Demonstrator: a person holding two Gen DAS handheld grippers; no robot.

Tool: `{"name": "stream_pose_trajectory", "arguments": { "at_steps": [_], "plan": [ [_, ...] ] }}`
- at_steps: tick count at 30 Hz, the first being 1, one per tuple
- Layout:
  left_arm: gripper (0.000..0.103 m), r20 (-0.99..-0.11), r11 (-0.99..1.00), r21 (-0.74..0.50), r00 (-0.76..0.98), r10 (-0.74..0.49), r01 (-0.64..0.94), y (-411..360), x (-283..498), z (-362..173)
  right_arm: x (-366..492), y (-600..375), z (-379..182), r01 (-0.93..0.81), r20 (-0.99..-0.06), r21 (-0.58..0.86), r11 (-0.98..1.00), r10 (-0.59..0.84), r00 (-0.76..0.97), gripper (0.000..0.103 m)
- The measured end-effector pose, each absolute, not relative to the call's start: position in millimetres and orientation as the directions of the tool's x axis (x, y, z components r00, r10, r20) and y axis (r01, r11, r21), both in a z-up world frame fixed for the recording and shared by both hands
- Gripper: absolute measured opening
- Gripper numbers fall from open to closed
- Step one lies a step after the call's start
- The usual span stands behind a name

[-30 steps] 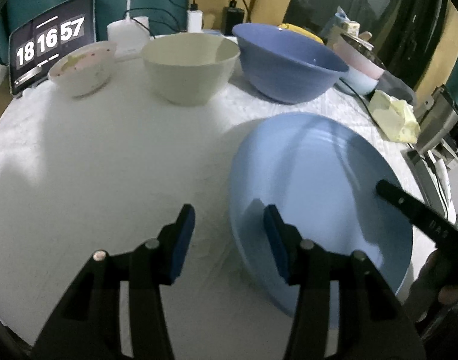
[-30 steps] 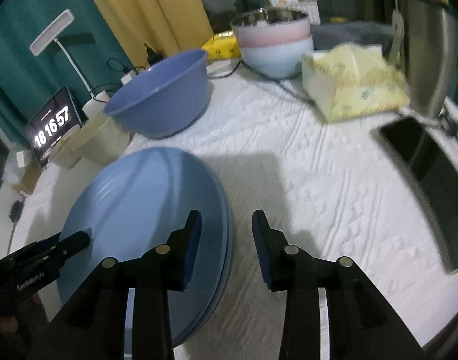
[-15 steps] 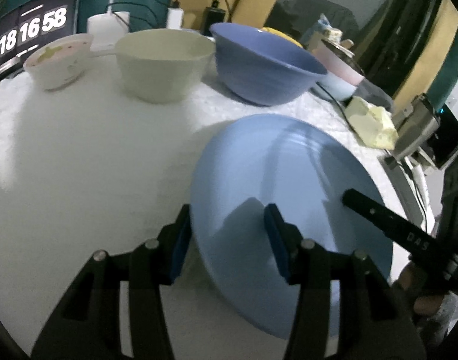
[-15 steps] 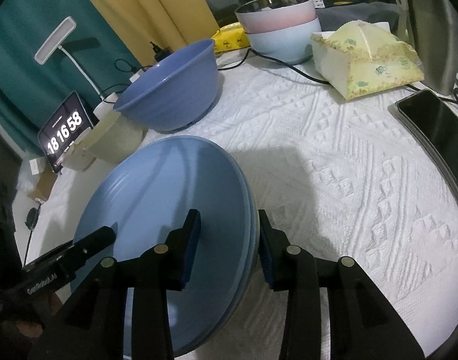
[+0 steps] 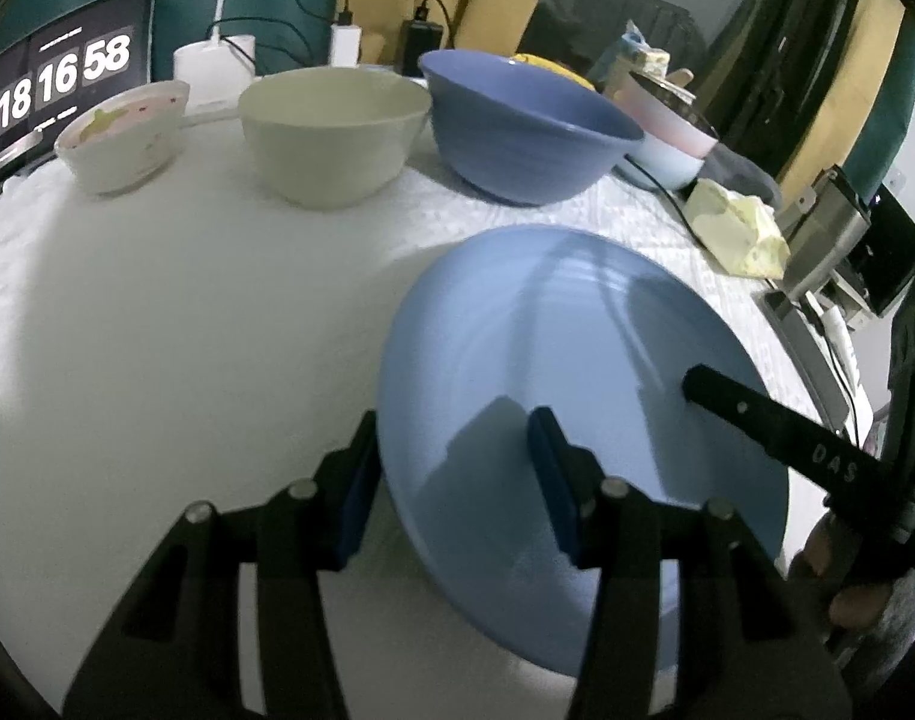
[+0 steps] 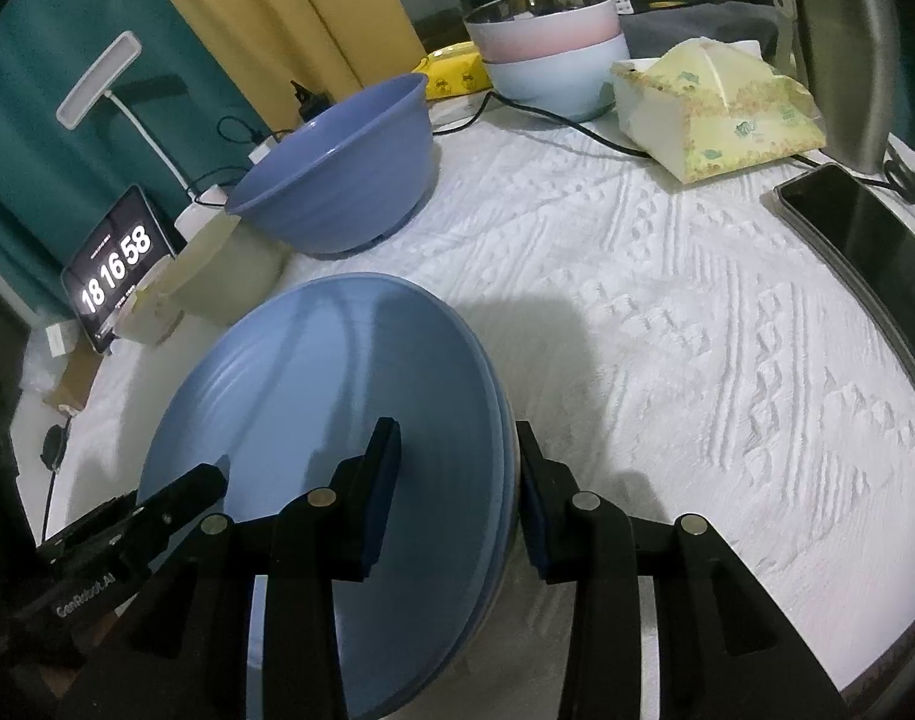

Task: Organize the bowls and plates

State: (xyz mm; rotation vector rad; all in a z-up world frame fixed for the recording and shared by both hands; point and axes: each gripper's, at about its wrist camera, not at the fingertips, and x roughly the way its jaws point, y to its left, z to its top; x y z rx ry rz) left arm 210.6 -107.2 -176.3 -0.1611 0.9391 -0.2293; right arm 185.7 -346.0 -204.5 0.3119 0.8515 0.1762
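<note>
Two hand-held grippers meet at one stack of pale blue plates [image 5: 577,372] on the white-clothed table [image 5: 157,312]; we see the left hand-held gripper [image 5: 451,468] straddling the stack's near-left rim, one blue pad outside the edge and one over the plate's face, jaws partly apart; whether the pads press on the rim we cannot tell; from the opposite side, the right hand-held gripper [image 6: 457,474] straddles the right rim in the same way, one finger [image 6: 379,480] above the plate's face and the other outside the edge, its hold likewise unclear. The stack looks tilted, its left edge raised. Beyond the plates we note three bowls in a row: a small patterned bowl [image 5: 121,138], a cream bowl [image 5: 331,132] and a dark blue bowl [image 5: 523,132]; further back stand nested pink and pale blue bowls [image 6: 553,54], beside a tissue pack [image 6: 715,108]; a clock display [image 5: 55,78] stands at the far left.
</note>
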Motion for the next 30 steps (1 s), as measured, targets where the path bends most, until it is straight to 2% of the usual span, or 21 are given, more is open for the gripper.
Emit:
{"name": "stream_pose_trajectory", "arguments": {
  "at_steps": [30],
  "plan": [
    [0.050, -0.735, 0.955, -0.297, 0.636, -0.235, 0.010, 13, 197, -164, 200, -223, -174, -0.162, -0.712, 0.238, 0.958, 0.286, 0.642, 0.039]
  ]
}}
